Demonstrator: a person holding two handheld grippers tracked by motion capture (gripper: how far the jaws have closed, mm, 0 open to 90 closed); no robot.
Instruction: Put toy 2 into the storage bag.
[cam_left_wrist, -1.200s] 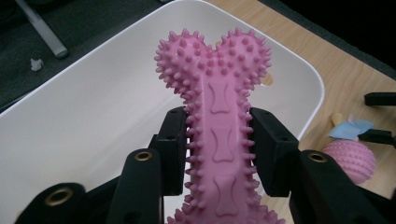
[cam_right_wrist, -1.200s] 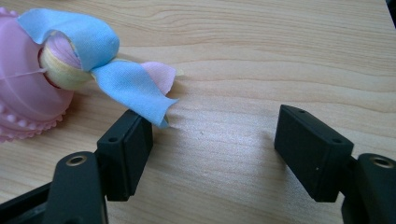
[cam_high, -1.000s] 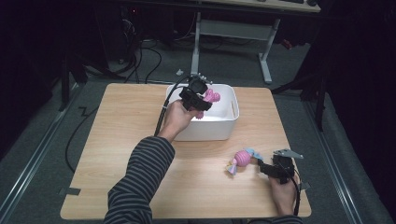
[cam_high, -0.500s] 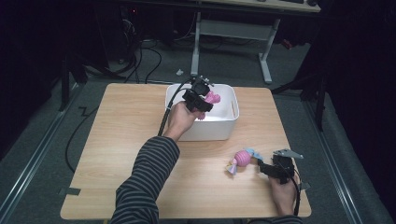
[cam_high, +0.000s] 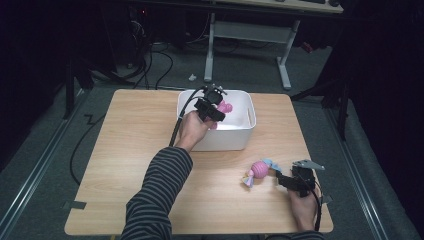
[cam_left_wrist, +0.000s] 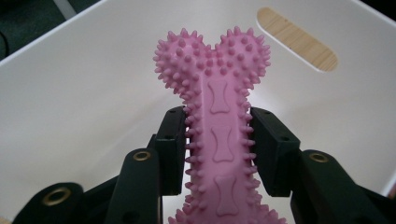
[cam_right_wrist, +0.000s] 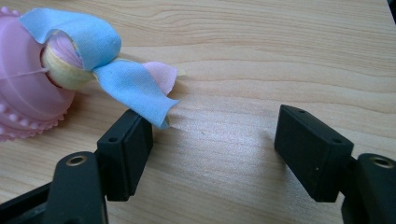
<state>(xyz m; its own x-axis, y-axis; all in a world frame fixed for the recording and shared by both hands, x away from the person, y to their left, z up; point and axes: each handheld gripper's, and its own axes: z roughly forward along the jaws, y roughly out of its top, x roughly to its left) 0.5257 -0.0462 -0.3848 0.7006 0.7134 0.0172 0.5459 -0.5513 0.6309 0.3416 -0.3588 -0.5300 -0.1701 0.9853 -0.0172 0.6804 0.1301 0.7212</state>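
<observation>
Left gripper (cam_left_wrist: 219, 154) clamps the pink bone (cam_left_wrist: 219, 140) by its shaft, inside the white bin (cam_high: 240, 137) near the table's (cam_high: 125, 150) far edge. Bone looks rubbery, light, nubby, so grippy; the narrow shaft is the sensible hold. Bin otherwise looks empty. Right gripper (cam_right_wrist: 215, 154) rests wide open near the front right corner, just beside the doll (cam_right_wrist: 56, 74): soft cloth scarf, light; probably best pinched at the head or body.

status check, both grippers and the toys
Left gripper shut on pink bone over white bin. Right gripper open beside candy toy. Nothing blocking.
</observation>
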